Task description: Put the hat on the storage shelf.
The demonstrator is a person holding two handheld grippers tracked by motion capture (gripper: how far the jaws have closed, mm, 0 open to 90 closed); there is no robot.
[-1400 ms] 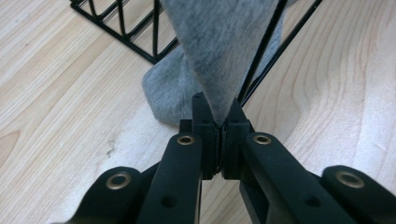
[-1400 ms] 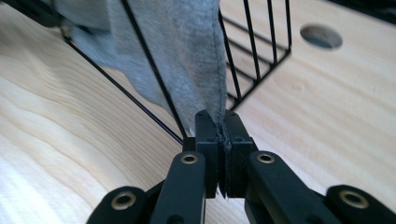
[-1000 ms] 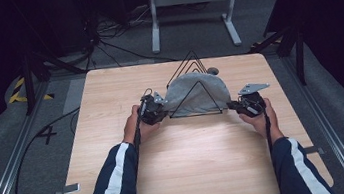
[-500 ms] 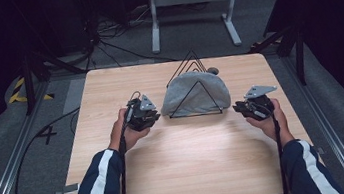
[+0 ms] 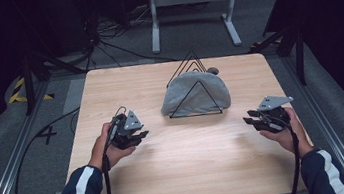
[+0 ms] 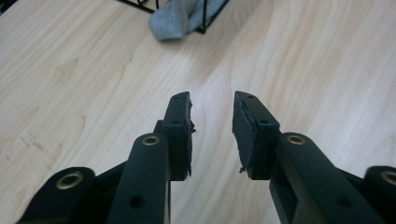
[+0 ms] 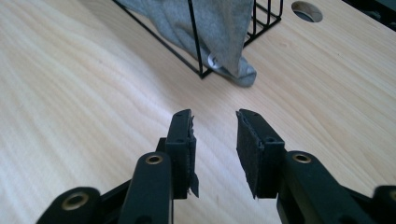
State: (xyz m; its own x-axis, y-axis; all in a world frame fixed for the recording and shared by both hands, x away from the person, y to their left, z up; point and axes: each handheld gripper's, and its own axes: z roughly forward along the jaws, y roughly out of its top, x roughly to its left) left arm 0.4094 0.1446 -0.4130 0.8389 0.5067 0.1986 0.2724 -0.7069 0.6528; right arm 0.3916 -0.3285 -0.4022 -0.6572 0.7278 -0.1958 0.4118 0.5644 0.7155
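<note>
Between the jaws of the left gripper (image 6: 212,105) lies nothing but bare wood: its own view shows the two black jaws standing apart over the table (image 6: 84,79), pads clear of everything. Across the board, the right gripper (image 7: 214,121) is the same, jaws parted and empty above the grain. From the high view, the left gripper (image 5: 141,136) sits near the table's left edge and the right gripper (image 5: 249,119) near its right edge, each held low in a hand, both pointing inward and well apart from each other.

Between them, toward the far middle of the table, stands the black wire rack (image 5: 193,88), a row of triangular frames, with the grey cloth (image 5: 195,96) draped over it. The cloth covers most of the wires and hangs down both sides; in the right gripper view a loose corner spills past the rack's foot and touches the wood, and the left gripper view catches a similar fold at its end.

Judging from this, the draping looks done and the hands are at rest on either side, so this reads as the gap between steps. Should the cloth need tidying or lifting off, the next move calls for bringing one gripper in to a hanging corner and closing on fabric alone, taking care not to catch a wire or tip the light rack.
</note>
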